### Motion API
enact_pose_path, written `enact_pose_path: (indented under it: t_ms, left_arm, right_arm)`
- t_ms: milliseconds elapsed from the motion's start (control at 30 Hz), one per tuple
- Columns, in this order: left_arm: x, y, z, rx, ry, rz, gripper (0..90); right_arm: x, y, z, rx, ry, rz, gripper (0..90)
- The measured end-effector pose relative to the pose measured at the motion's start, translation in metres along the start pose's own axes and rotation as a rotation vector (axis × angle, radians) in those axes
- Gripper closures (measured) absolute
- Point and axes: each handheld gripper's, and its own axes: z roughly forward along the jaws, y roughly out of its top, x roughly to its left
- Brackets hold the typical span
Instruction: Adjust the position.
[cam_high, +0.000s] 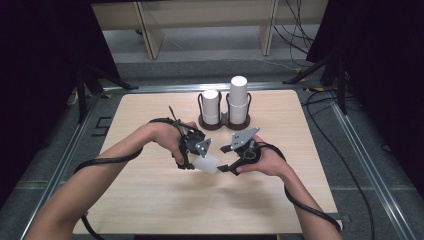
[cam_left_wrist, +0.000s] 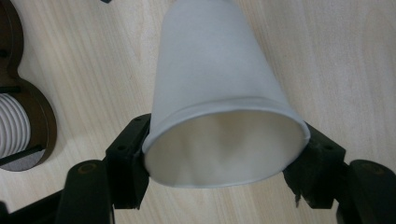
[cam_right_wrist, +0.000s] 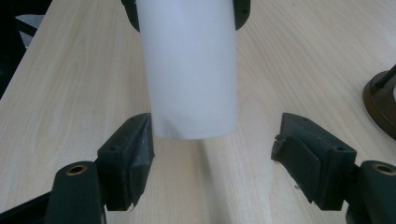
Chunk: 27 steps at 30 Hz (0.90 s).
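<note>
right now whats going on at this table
A person works over the table with two tools. The left hand-held gripper is shut on the rim of a white paper cup. The right hand-held gripper is open at the cup's base, with one pad beside it and one clear. Two cup stacks stand in a holder behind.

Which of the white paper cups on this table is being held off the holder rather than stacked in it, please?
The single cup lying sideways between the hands, clamped at its rim by the left gripper. The other cups stand as two stacks in the dark holder.
</note>
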Motion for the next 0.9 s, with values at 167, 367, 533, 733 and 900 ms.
enact_pose_path:
  t_ms: [167, 367, 533, 733, 900]
  left_arm:
    - [0.001, 0.001, 0.0, 0.016, -0.002, 0.002, 31.6]
    - [0.002, 0.003, 0.0, 0.031, 0.001, 0.003, 31.6]
    - [0.0, 0.005, 0.0, 0.028, -0.007, -0.001, 31.6]
    - [0.001, 0.007, -0.001, 0.037, -0.006, 0.011, 31.6]
    - [0.001, 0.008, 0.0, 0.034, -0.004, 0.005, 31.6]
  right_arm:
    - [0.001, 0.005, 0.005, -0.003, 0.0, -0.018, 27.9]
    - [0.003, 0.008, 0.011, 0.002, -0.003, -0.02, 27.8]
    - [0.004, 0.012, 0.016, -0.005, 0.006, -0.023, 27.9]
    - [0.008, 0.016, 0.022, -0.001, 0.017, -0.006, 27.9]
    - [0.008, 0.018, 0.025, -0.013, 0.016, -0.032, 28.0]
